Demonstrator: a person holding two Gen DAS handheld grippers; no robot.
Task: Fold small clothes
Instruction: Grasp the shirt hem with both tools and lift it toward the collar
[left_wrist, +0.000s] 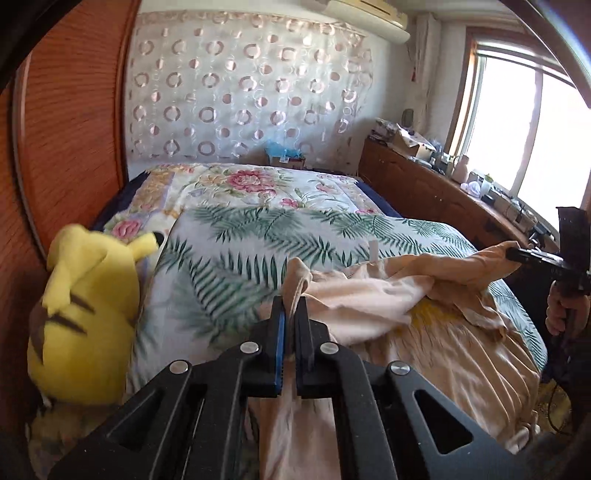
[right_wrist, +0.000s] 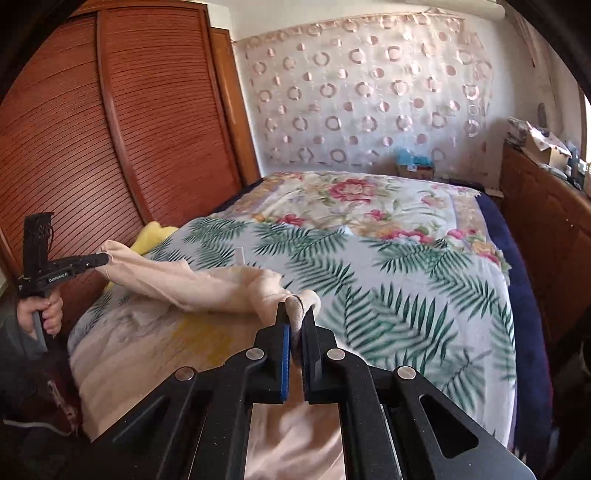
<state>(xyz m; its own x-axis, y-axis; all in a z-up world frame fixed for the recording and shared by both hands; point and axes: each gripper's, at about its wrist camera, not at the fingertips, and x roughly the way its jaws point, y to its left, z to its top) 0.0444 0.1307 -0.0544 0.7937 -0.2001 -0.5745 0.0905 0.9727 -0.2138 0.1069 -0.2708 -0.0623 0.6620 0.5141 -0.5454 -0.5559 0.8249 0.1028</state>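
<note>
A small peach-coloured garment (left_wrist: 369, 295) hangs stretched between my two grippers above the bed; it also shows in the right wrist view (right_wrist: 192, 288). My left gripper (left_wrist: 291, 304) is shut on one corner of it. My right gripper (right_wrist: 295, 314) is shut on the other corner. Each gripper shows in the other's view: the right one at far right (left_wrist: 511, 254), the left one at far left (right_wrist: 105, 258). The garment's lower part drapes onto a peach cloth (left_wrist: 461, 350) on the bed.
The bed (right_wrist: 406, 280) has a fern-print cover and a floral quilt (right_wrist: 351, 199). A yellow plush toy (left_wrist: 88, 314) lies at its left edge by a wooden wardrobe (right_wrist: 110, 129). A cluttered wooden cabinet (left_wrist: 424, 184) runs under the window.
</note>
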